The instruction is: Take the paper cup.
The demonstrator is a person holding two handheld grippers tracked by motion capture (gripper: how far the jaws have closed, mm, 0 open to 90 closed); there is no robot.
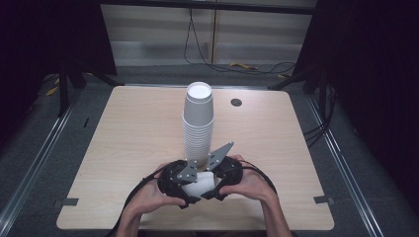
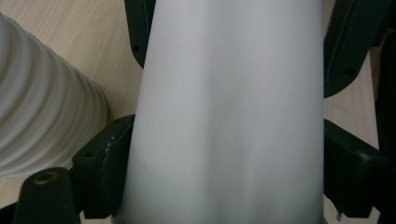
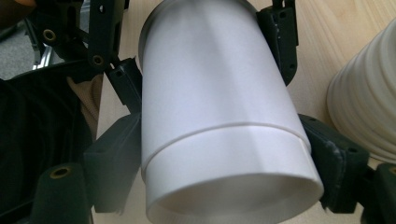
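Two nested cups (image 3: 219, 135) held between left gripper (image 1: 174, 180) and right gripper (image 1: 223, 174).

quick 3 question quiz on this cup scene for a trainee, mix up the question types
1. True or false: the tall cup stack lies on its side.
2. What are both grippers closed on? A) a cable B) nested white cups C) nothing
3. Fill in: the table top is made of ____.

Key
1. False: it stands upright beyond the left gripper and right gripper.
2. B: jaws of both press its sides; a seam shows one cup inside another.
3. Wood, light in colour.
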